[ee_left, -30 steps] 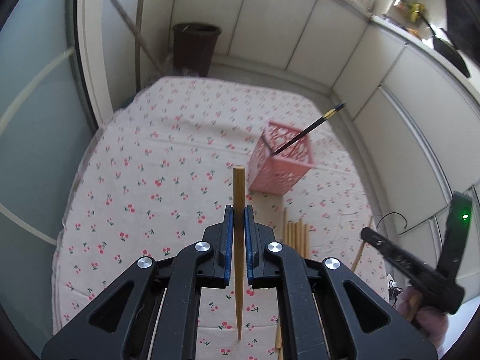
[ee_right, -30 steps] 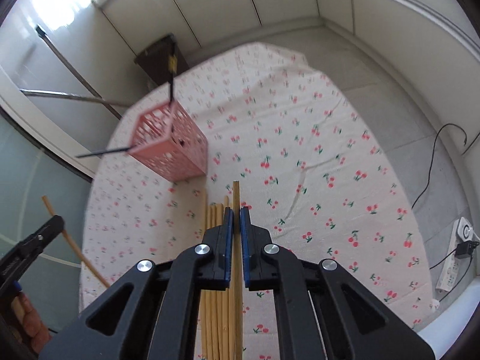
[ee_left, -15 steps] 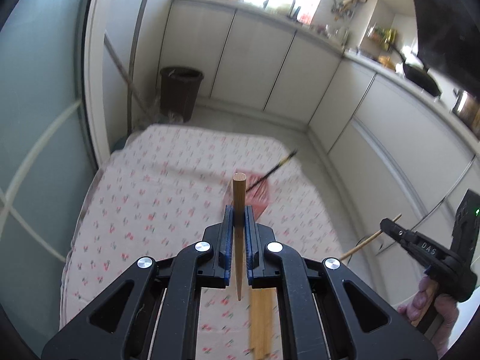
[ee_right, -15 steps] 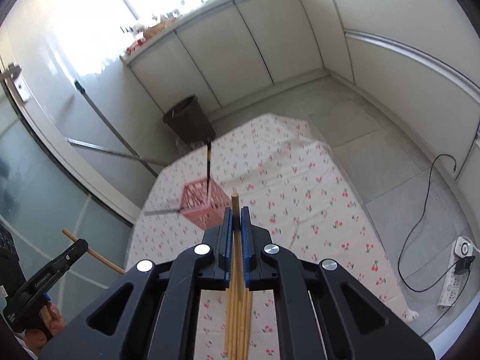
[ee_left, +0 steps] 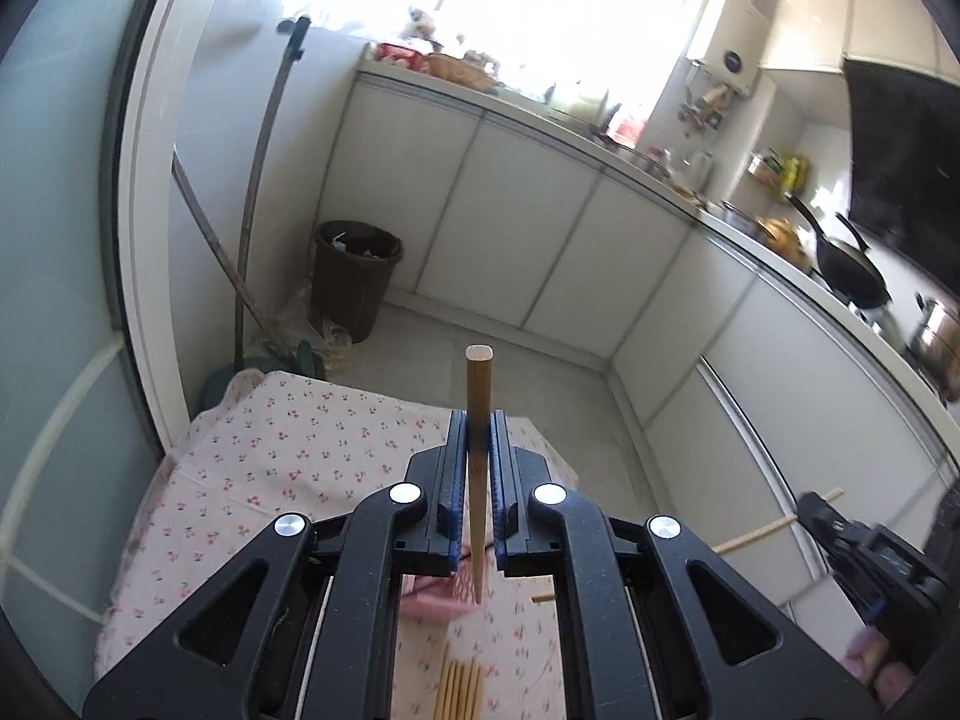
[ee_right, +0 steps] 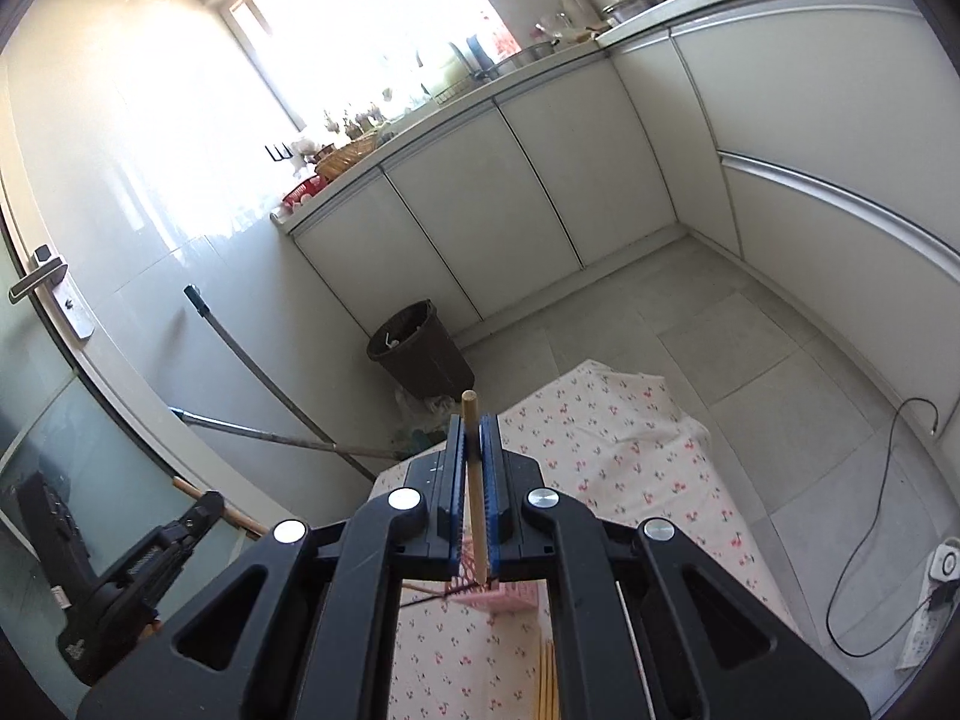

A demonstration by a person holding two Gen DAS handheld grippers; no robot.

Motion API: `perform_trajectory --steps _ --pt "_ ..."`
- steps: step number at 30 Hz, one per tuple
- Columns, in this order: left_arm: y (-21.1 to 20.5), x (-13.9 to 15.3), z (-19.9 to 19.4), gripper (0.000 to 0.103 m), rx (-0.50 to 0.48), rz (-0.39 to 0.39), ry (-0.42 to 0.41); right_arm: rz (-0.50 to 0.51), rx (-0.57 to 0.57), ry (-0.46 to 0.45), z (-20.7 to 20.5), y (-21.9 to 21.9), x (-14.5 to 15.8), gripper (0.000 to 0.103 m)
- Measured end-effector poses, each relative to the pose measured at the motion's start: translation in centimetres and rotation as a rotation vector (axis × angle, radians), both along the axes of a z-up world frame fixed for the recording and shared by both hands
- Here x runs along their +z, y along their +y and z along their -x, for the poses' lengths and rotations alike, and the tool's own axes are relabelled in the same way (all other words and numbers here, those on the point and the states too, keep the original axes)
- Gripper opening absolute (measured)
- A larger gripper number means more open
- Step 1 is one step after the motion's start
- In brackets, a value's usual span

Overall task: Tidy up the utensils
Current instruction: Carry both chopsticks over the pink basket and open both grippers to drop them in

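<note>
Over tablecloth (ee_left: 288, 450), chopstick (ee_left: 478, 420) between claw (ee_left: 478, 420)

Both the left gripper (ee_left: 478, 420) and the right gripper (ee_right: 473, 423) are matte black, angular, with triangular cut-outs, four round silver screws across the linkages, and narrow fingers (ee_left: 457, 462) lined with ribbed blue pads (ee_right: 489, 480).

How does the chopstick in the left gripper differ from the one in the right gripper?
The left gripper's chopstick looks darker brown and thicker; the right gripper's chopstick is paler and slimmer. The left one stands straight between its jaws, while the right one leans slightly left at the top. Both are wooden, clamped mid-shaft, blunt end up, above the pink basket.
</note>
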State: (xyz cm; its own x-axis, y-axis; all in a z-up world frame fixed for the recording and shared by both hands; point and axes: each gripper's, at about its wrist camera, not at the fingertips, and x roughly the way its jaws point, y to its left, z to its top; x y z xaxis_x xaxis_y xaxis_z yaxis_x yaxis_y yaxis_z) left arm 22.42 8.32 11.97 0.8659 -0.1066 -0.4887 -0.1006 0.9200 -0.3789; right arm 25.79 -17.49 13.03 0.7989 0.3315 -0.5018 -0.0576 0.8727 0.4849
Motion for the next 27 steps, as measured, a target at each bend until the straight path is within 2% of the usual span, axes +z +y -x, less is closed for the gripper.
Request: perform_trajectory --steps 2,5,7,11,17,20,21,23,27 --pt "0.2 -1.1 -1.4 0.012 -0.009 0.011 0.024 0.005 -0.002 0.001 -1.0 0.5 -0.1 0.006" --pt "1.6 -2.8 -2.3 0.03 0.047 0.043 0.056 -0.002 -0.004 0.023 -2.3 1.2 -0.9 0.006" --pt "3.3 -3.0 -1.4 0.035 0.085 0.084 0.042 -0.01 -0.003 0.044 -3.1 1.5 -1.8 0.005" --pt "6.1 -2.7 0.6 0.043 0.138 0.113 0.025 0.004 -0.009 0.059 -3.9 2.5 -2.9 0.005" --pt "8.2 -3.7 1.4 0.043 0.153 0.151 0.062 -0.002 -0.023 0.09 -5.6 4.7 -5.5 0.006" --pt "8.1 -4.2 1.3 0.043 0.141 0.158 0.078 0.012 -0.022 0.131 -6.5 5.9 -8.3 0.019" --pt "7.7 -4.3 1.5 0.043 0.127 0.153 0.081 0.017 -0.025 0.157 -6.6 6.1 -9.1 0.025" --pt "7.1 -4.0 1.8 0.043 0.103 0.13 0.07 0.014 -0.023 0.159 -6.0 6.0 -9.8 0.025" --pt "4.6 -3.0 3.0 0.044 0.047 0.051 0.037 0.096 -0.025 0.097 -3.7 5.9 -8.5 0.025"
